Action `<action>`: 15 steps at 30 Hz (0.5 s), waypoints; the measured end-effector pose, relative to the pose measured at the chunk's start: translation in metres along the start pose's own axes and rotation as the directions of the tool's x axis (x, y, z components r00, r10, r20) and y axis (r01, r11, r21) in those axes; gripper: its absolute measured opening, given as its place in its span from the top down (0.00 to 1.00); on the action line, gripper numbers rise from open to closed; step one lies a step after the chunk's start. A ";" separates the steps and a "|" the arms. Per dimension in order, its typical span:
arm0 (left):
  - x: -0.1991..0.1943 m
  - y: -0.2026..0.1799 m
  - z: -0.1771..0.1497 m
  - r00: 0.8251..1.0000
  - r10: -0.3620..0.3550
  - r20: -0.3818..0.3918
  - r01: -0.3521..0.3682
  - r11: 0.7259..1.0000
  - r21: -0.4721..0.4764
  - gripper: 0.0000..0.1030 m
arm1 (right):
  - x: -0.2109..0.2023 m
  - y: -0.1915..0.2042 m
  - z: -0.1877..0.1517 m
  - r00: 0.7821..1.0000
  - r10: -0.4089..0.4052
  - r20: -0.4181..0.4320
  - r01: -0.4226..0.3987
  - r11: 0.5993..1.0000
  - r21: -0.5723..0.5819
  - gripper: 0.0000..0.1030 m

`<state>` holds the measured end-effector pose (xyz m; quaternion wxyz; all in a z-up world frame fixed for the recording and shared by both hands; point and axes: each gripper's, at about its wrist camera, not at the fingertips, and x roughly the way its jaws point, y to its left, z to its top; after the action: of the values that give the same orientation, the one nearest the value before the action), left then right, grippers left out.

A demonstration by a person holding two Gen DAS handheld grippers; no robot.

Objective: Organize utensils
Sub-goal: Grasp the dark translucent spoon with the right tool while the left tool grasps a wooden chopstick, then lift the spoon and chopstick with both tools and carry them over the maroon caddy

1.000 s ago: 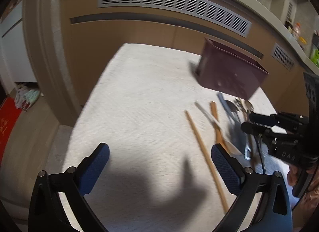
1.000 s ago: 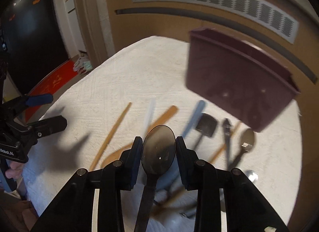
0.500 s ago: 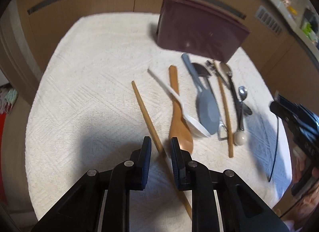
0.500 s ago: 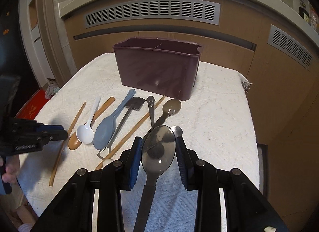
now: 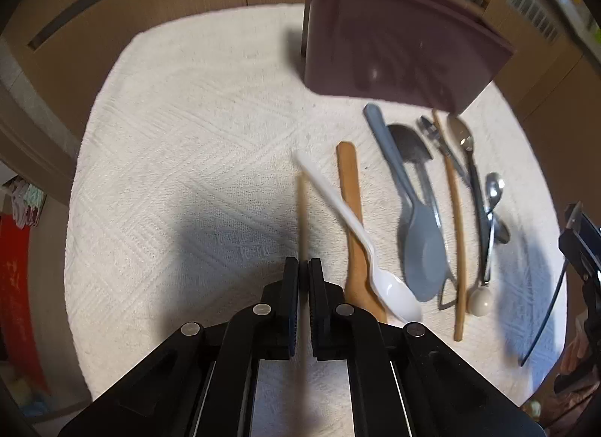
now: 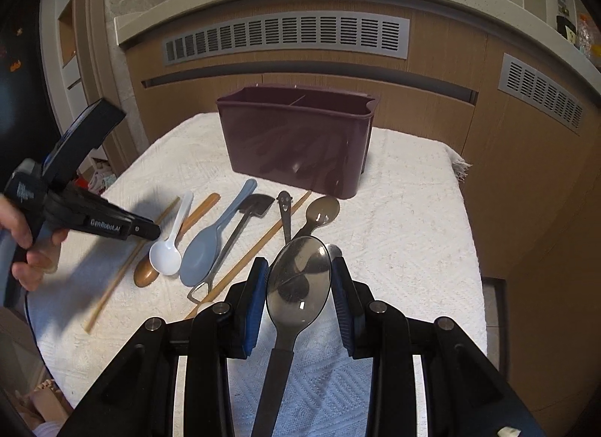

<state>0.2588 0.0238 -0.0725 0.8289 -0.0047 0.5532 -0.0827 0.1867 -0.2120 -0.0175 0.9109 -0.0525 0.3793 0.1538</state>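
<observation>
My left gripper [image 5: 303, 271] points down at the white cloth, its jaws closing tight on a thin wooden chopstick [image 5: 301, 208]; the pads press on it. From the right wrist view the left gripper [image 6: 152, 231] reaches in from the left over that chopstick [image 6: 120, 279]. My right gripper [image 6: 298, 279] is shut on a dark translucent spoon [image 6: 298, 271], bowl up, held above the cloth's near side. The maroon utensil caddy [image 6: 296, 140] stands upright at the back, its inside hidden. Between us lie a white spoon [image 6: 165, 255], a wooden spoon [image 5: 349, 189], a blue-grey paddle [image 6: 201, 253] and a second chopstick [image 5: 456, 230].
A black spatula [image 6: 257, 206], a metal opener [image 6: 284, 208], a dark spoon [image 6: 321, 211] and small metal spoons [image 5: 494, 189] lie right of the paddle. The white cloth [image 6: 413, 211] covers a small table in front of wooden cabinets. A hand [image 6: 30, 249] holds the left gripper.
The left gripper swung over the utensil row and went from wide open to shut on the chopstick. The right gripper, still holding the spoon, turned to face the caddy, then stayed.
</observation>
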 end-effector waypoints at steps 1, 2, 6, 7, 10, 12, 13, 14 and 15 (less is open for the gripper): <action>-0.009 0.000 -0.007 0.998 -0.018 0.055 0.019 1.000 -0.012 0.95 | -0.003 -0.001 0.001 1.000 0.010 0.013 -0.010 1.000 0.007 0.70; -0.022 -0.001 -0.014 0.991 -0.027 0.129 0.030 0.999 -0.020 0.95 | -0.007 -0.001 0.002 0.999 0.018 0.027 -0.018 1.000 0.011 0.70; -0.058 -0.004 -0.037 0.946 -0.075 0.317 0.101 0.993 -0.066 0.95 | -0.017 0.003 0.008 0.998 0.012 0.067 -0.013 1.000 0.006 0.70; -0.064 -0.006 -0.040 0.933 -0.088 0.348 0.120 0.990 -0.073 0.95 | -0.017 0.004 0.010 0.997 0.011 0.070 -0.011 1.000 0.005 0.70; -0.080 -0.011 -0.045 0.892 -0.096 0.441 0.140 0.988 -0.066 0.95 | -0.019 0.008 0.013 0.997 0.003 0.079 -0.003 1.000 0.001 0.71; -0.091 -0.016 -0.041 0.869 -0.098 0.484 0.142 0.988 -0.054 0.95 | -0.021 0.010 0.015 0.996 0.005 0.089 -0.005 1.000 0.000 0.71; -0.096 -0.018 -0.036 0.859 -0.098 0.503 0.140 0.989 -0.047 0.95 | -0.023 0.010 0.017 0.995 0.009 0.099 -0.009 1.000 -0.001 0.71; -0.103 -0.019 -0.033 0.849 -0.099 0.519 0.142 0.989 -0.042 0.95 | -0.025 0.010 0.019 0.994 0.010 0.112 -0.010 1.000 0.001 0.71; -0.113 -0.020 -0.028 0.835 -0.111 0.538 0.151 0.988 -0.030 0.95 | -0.027 0.009 0.023 0.992 0.009 0.129 -0.010 1.000 0.005 0.71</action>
<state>0.1880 0.0228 0.0220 0.9418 -0.0950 0.3013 -0.1150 0.1814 -0.2050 0.0186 0.9329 -0.0382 0.3204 0.1600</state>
